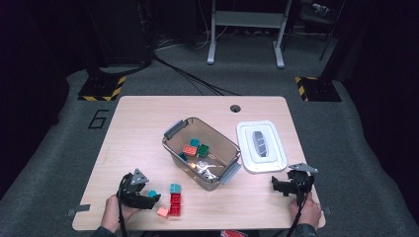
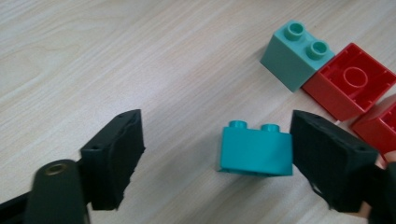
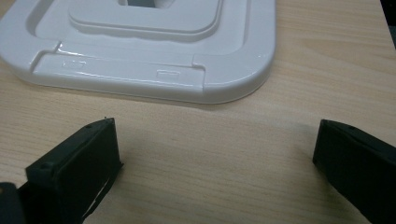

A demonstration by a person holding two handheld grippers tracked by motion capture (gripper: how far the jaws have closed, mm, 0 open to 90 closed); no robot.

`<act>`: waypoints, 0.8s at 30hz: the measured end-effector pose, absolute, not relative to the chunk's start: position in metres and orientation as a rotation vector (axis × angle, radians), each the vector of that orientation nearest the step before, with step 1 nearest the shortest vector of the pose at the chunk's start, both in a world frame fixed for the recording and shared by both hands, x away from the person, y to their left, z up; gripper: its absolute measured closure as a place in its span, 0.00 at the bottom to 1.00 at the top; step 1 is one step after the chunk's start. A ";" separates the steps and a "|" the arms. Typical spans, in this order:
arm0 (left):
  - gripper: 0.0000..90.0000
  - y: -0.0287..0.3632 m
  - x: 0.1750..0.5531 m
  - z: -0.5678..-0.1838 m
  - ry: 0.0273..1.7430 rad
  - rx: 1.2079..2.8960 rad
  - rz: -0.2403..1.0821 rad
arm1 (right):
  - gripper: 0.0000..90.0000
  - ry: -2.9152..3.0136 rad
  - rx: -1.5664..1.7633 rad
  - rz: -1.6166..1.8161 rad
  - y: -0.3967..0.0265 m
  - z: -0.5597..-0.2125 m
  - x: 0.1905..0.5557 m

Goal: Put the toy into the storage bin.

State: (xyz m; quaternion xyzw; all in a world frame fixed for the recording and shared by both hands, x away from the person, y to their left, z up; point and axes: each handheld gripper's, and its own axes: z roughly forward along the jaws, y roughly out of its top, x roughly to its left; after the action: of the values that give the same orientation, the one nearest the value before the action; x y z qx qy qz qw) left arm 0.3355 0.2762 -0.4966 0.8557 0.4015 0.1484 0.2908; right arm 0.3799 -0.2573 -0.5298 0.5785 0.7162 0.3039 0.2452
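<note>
A teal two-stud brick lies on the wooden table between the jaws of my left gripper. One jaw is against the brick's end and the other stands well clear of it, so the gripper is open. A pale teal brick and red bricks lie just beyond, with a salmon brick beside them. My right gripper rests open and holds nothing, just short of the white lid.
A clear plastic bin with grey handles stands mid-table, with several bricks and small parts inside it. The lid lies flat to its right. The table's front edge runs close behind both hands.
</note>
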 end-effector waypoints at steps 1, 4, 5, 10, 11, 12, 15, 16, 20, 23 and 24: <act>0.25 0.276 0.335 -0.497 1.066 2.275 0.395 | 0.00 1.955 1.579 0.829 -0.257 -0.530 0.380; 0.34 0.274 0.334 -0.498 1.053 2.282 0.395 | 0.00 1.955 1.579 0.829 -0.257 -0.530 0.380; 0.37 0.273 0.334 -0.497 1.048 2.293 0.387 | 0.00 1.954 1.579 0.830 -0.257 -0.530 0.380; 0.54 0.272 0.335 -0.497 1.043 2.306 0.394 | 0.00 1.955 1.579 0.829 -0.257 -0.530 0.380; 0.57 0.272 0.335 -0.498 1.047 2.299 0.388 | 0.00 1.955 1.579 0.829 -0.257 -0.530 0.380; 0.60 0.272 0.335 -0.499 1.047 2.294 0.389 | 0.00 1.955 1.579 0.829 -0.257 -0.530 0.380; 0.64 0.273 0.336 -0.499 1.052 2.290 0.379 | 0.00 1.955 1.579 0.830 -0.257 -0.530 0.380; 0.64 0.274 0.336 -0.499 1.046 2.298 0.390 | 0.00 1.955 1.579 0.829 -0.257 -0.530 0.380; 0.65 0.277 0.338 -0.495 1.049 2.282 0.384 | 0.00 1.955 1.579 0.829 -0.257 -0.530 0.380; 0.65 0.277 0.340 -0.491 1.051 2.267 0.386 | 0.00 1.955 1.579 0.829 -0.257 -0.530 0.380; 0.65 0.277 0.341 -0.490 1.043 2.269 0.396 | 0.00 1.955 1.579 0.829 -0.257 -0.530 0.380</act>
State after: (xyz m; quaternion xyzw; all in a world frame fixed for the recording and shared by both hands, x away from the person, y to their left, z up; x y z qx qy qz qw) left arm 0.3410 0.2775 -0.4899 0.8555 0.3932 0.1492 0.3020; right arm 0.3799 -0.2573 -0.5298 0.5785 0.7162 0.3038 0.2452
